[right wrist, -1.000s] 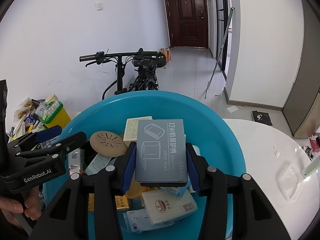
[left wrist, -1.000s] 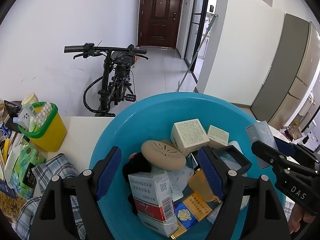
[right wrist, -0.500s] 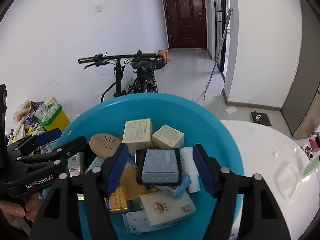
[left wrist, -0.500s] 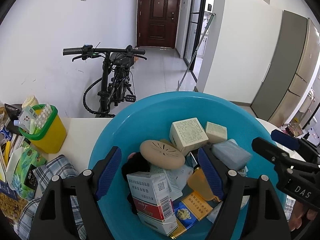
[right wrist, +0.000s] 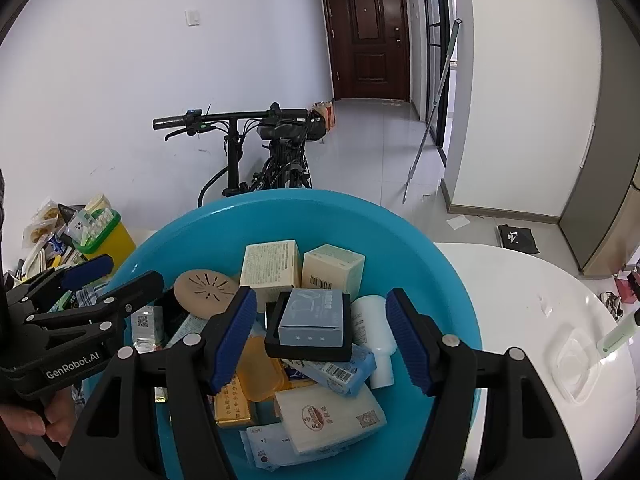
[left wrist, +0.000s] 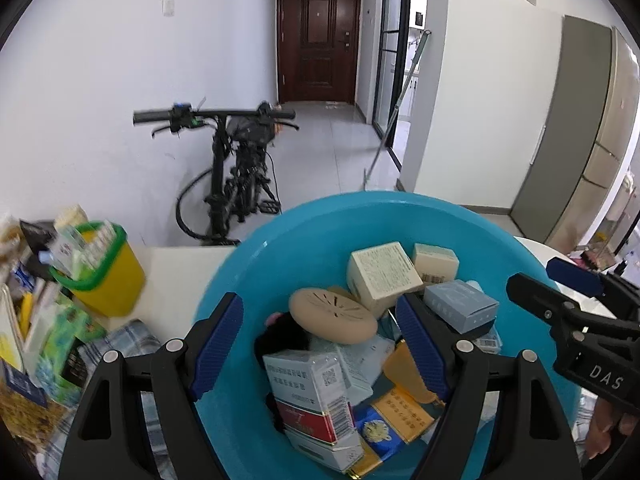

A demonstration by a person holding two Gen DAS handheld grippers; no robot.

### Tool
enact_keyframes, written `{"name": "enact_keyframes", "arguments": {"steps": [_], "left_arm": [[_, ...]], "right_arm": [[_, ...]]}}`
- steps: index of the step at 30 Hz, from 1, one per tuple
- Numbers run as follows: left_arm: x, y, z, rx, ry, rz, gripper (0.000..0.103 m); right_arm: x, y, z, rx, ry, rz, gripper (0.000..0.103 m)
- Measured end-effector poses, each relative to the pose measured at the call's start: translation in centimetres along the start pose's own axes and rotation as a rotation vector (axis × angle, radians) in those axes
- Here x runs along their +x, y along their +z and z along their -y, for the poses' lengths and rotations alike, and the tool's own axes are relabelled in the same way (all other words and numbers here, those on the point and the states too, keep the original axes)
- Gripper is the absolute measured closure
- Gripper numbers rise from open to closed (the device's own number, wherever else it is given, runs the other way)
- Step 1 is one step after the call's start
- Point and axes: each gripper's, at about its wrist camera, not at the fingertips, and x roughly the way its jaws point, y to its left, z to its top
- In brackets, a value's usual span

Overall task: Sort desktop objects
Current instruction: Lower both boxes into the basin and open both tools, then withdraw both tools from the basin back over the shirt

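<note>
A blue plastic basin [left wrist: 304, 248] [right wrist: 432, 272] on the white table holds several boxes, a tan round disc [left wrist: 332, 314] [right wrist: 206, 292] and a white bottle [right wrist: 376, 332]. A grey-blue box [right wrist: 314, 316] [left wrist: 460, 306] lies on a black tray on top of the pile. My right gripper [right wrist: 320, 340] is open above the basin, its pads either side of that box and apart from it. My left gripper [left wrist: 320, 344] is open and empty over the basin's left part, above a white and red box [left wrist: 308, 396].
A yellow bin with a green rim [left wrist: 102, 272] [right wrist: 106, 236] and piled packets stand left of the basin. A checked cloth [left wrist: 116, 340] lies at the left. A clear lid [right wrist: 576, 364] lies on the table [right wrist: 520, 292] to the right. A bicycle [left wrist: 236, 176] leans on the wall behind.
My right gripper opened and let the grey-blue box fall onto the pile in the basin, then drew back a little. My left gripper stayed open and shifted slightly.
</note>
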Motion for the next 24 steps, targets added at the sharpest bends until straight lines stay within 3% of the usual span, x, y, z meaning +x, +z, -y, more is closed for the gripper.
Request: {"name": "enact_keyframes", "arguments": {"steps": [4, 10, 14, 16, 20, 24], "left_arm": [[-1.2, 0.2, -0.1, -0.01, -0.021, 0.055, 0.022], [-4.3, 0.5, 0.1, 0.016, 0.026, 0.237, 0.014], [-6.0, 0.7, 0.1, 0.025, 0.016, 0.331, 0.01], [-6.7, 0.8, 0.0, 0.019, 0.004, 0.369, 0.0], [-8.3, 0.7, 0.1, 0.026, 0.008, 0.455, 0.0], [-8.9, 0.8, 0.0, 0.024, 0.004, 0.468, 0.0]], "right_arm": [[-1.0, 0.3, 0.2, 0.003, -0.027, 0.055, 0.037], [-3.2, 0.8, 0.7, 0.013, -0.039, 0.168, 0.027], [-4.7, 1.0, 0.9, 0.024, -0.037, 0.259, 0.0], [-5.4, 1.0, 0.7, 0.021, -0.053, 0.303, 0.0], [-6.7, 1.1, 0.2, -0.014, -0.067, 0.38, 0.0], [-7.3, 1.3, -0.3, -0.022, -0.083, 0.414, 0.0]]}}
